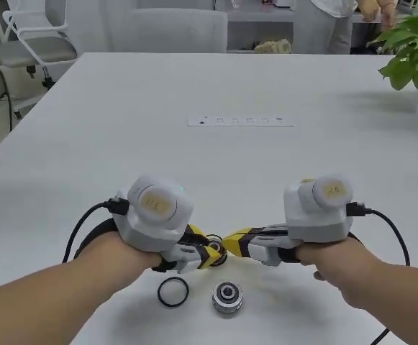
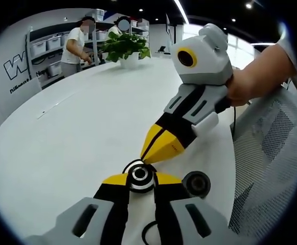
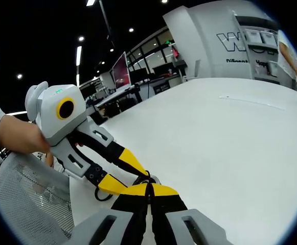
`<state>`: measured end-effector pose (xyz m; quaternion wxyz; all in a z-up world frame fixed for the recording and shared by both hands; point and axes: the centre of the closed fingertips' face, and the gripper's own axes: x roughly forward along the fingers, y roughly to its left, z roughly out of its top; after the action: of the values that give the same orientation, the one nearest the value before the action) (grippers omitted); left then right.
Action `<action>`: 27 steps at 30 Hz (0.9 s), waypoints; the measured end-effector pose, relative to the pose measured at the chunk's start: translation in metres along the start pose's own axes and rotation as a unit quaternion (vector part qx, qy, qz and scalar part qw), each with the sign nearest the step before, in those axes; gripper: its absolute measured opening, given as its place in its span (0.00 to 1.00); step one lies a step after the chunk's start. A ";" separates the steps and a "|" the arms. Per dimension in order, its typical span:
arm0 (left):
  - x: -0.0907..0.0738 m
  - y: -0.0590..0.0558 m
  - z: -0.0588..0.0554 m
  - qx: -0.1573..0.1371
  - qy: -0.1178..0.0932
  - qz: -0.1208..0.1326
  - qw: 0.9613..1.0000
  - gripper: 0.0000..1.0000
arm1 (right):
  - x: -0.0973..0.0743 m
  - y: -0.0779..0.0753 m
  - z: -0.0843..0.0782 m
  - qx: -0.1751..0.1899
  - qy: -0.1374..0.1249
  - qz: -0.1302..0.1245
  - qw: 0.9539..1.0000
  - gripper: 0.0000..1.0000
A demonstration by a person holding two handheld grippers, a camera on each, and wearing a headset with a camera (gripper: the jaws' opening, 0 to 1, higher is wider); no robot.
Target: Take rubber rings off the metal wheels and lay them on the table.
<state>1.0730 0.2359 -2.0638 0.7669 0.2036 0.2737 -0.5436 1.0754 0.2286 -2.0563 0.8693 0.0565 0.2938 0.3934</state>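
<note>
Judged near the halfway mark for what lies in view. Logged one loose ring (image 1: 173, 292) already off and flat on the desk (image 1: 209, 86), just beside a bare wheel (image 1: 227, 297) that looks free of rubber from the head view. Logged a held wheel (image 2: 139, 176) up off the desk between the two grippers, with a fitted ring (image 2: 128, 168) seemingly around its rim yet. Left to do, by this reading: strip that ring and lay it down by the first. Cannot tell whether further wheels wait elsewhere. Left gripper (image 2: 139, 179): partly open, jaws spread to the width of the held wheel and clamped on it from both sides, yellow tips flanking the hub. Right gripper (image 3: 149, 186): closed down to the tips, no gap visible between the jaws, tips pressed at the rim of the held wheel and apparently pinching the edge of the fitted ring. A short black arc at the tips in the right gripper view supports that, but how much rubber has been caught cannot be told.
</note>
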 end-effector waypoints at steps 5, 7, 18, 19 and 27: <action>-0.006 -0.005 0.003 0.001 0.000 -0.009 1.000 0.18 | -0.001 0.001 0.000 0.002 0.000 0.001 1.000 0.00; -0.009 -0.006 0.004 0.003 0.000 -0.011 1.000 0.21 | -0.002 0.001 0.000 0.002 0.000 0.002 1.000 0.00; -0.032 -0.012 0.007 0.017 -0.010 -0.016 1.000 0.32 | -0.004 0.007 0.003 0.010 -0.005 0.011 1.000 0.00; -0.035 -0.012 0.007 0.022 -0.011 -0.014 1.000 0.33 | -0.004 0.008 0.003 0.013 -0.005 0.013 1.000 0.00; -0.057 -0.011 0.013 0.027 -0.030 -0.007 0.999 0.41 | -0.005 0.018 0.006 0.013 -0.004 0.026 1.000 0.00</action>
<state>1.0503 0.2658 -2.0171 0.7650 0.2060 0.2368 -0.5623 1.0648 0.2380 -2.0434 0.8589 0.0773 0.2944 0.4119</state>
